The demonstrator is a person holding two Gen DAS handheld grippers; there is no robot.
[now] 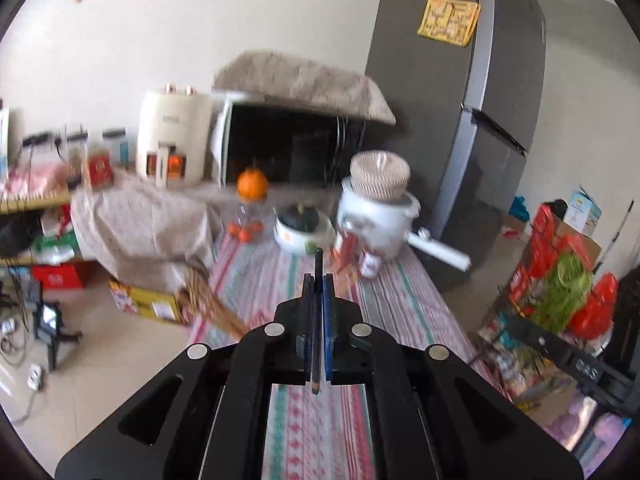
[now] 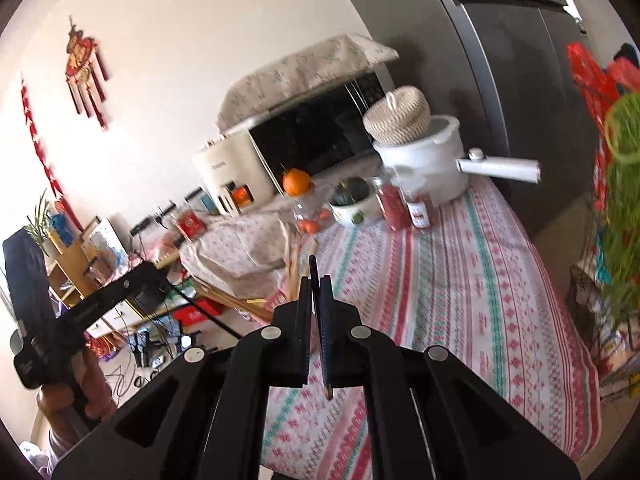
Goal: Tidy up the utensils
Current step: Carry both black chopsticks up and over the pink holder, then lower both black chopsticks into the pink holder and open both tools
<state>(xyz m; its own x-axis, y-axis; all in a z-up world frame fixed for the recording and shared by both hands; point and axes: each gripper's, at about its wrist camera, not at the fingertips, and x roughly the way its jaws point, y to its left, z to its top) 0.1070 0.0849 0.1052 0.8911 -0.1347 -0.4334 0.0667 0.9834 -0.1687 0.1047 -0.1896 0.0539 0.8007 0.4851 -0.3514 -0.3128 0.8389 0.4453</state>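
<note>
My left gripper (image 1: 318,282) is shut on a thin dark chopstick (image 1: 317,320) that runs lengthwise between its fingers and sticks out past the tips. My right gripper (image 2: 316,284) is shut on another dark chopstick (image 2: 320,328), held the same way. Both are raised above the table with the patterned cloth (image 1: 312,420), which also shows in the right wrist view (image 2: 460,280). The left gripper's body (image 2: 48,312) shows at the left of the right wrist view, off the table's left side.
At the table's far end stand a white pot with a woven lid (image 1: 376,208), red jars (image 2: 394,204), a bowl with a green squash (image 1: 302,224) and oranges (image 1: 252,184). A microwave (image 1: 288,148) and a grey fridge (image 1: 460,120) stand behind. Boxes and bags crowd the floor at the right (image 1: 560,292).
</note>
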